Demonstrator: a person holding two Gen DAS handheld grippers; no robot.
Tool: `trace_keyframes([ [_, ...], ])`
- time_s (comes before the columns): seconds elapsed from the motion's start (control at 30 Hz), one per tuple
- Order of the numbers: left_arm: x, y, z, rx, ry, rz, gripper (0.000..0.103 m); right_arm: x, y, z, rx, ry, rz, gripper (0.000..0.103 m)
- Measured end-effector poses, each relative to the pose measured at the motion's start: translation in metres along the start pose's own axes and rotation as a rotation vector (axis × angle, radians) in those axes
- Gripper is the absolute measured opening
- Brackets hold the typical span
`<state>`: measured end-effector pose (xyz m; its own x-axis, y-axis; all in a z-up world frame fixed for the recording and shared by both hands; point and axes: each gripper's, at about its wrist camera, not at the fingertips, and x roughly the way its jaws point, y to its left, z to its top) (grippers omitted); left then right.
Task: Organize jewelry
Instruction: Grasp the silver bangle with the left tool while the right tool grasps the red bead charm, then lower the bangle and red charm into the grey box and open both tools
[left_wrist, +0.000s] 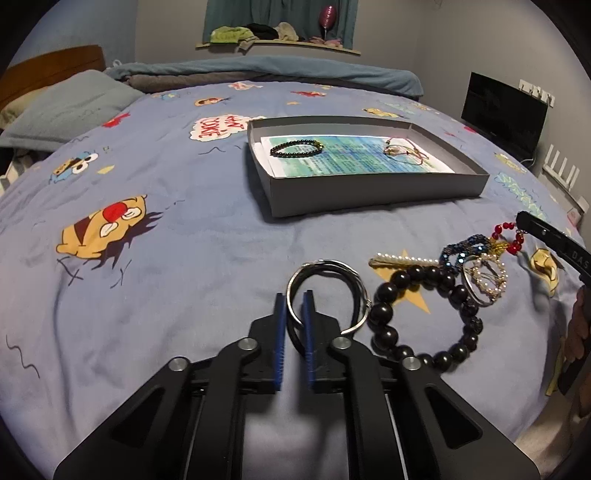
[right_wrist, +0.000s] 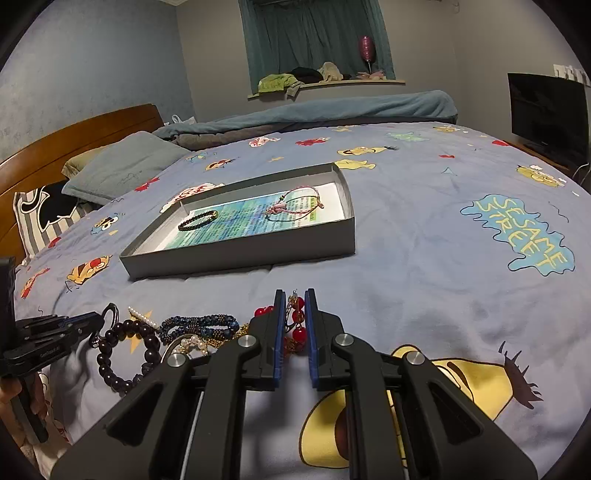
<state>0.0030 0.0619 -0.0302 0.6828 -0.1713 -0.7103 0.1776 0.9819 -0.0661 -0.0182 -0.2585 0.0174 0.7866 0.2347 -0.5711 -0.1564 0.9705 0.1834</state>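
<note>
A grey shallow box (left_wrist: 376, 184) lies on the bed, holding a small black bead bracelet (left_wrist: 297, 147) and a thin cord bracelet (left_wrist: 402, 149). My left gripper (left_wrist: 294, 301) has its fingers either side of the rim of a silver and black bangle (left_wrist: 328, 291). A pile of jewelry lies to its right: a large black bead bracelet (left_wrist: 424, 314), a pearl clip (left_wrist: 402, 260), a blue beaded bracelet (left_wrist: 461, 251). My right gripper (right_wrist: 294, 306) is closed around a red bead bracelet (right_wrist: 298, 325). The box (right_wrist: 240, 254) lies ahead of it.
The blue cartoon bedsheet (left_wrist: 184, 240) covers the bed. Pillows (right_wrist: 122, 166) and a wooden headboard (right_wrist: 74, 136) are at the left. A folded blanket (left_wrist: 258, 72) lies at the far edge. A dark screen (right_wrist: 546, 114) stands at the right.
</note>
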Motion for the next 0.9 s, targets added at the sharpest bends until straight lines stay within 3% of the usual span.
trace_keyframes([
  [0.57, -0.03, -0.011, 0.015, 0.08, -0.148, -0.019, 0.003, -0.018, 0.012, 0.009, -0.065, -0.065, 0.014, 0.01],
  [0.9, -0.036, -0.023, 0.056, 0.105, -0.204, -0.037, 0.003, -0.029, 0.029, 0.067, -0.148, -0.179, 0.008, 0.01],
])
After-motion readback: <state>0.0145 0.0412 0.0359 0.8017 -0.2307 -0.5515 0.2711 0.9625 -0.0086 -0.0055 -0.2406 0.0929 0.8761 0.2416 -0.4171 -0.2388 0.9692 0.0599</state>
